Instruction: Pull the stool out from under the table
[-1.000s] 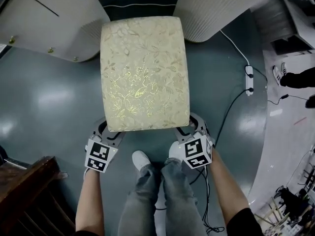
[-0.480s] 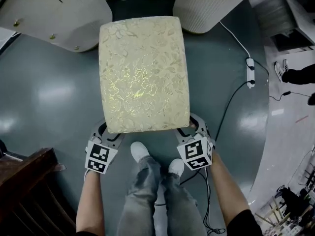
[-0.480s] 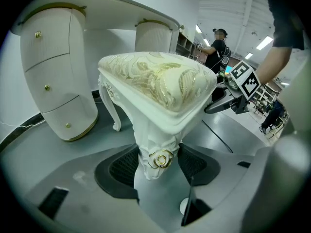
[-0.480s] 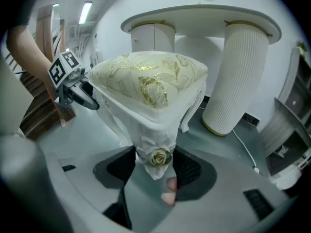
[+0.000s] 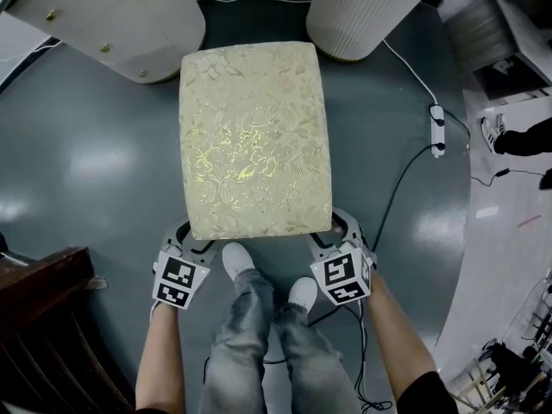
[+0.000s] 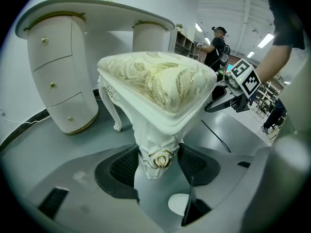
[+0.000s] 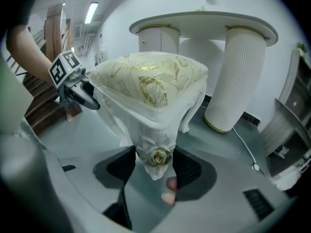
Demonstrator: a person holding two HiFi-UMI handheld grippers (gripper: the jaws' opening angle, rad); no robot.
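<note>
A: Two narrow holds. The left gripper (image 6: 156, 160) is clamped on the stool (image 5: 254, 136) at its near left corner, only the carved rosette between its jaws.

B: The seat shows whole, in front of the table (image 7: 204, 23). The right gripper (image 7: 154, 161) pinches the other near corner likewise.

A: An uneven pull could twist a corner free, and the cable (image 5: 405, 179) on the right might catch a foot
</note>
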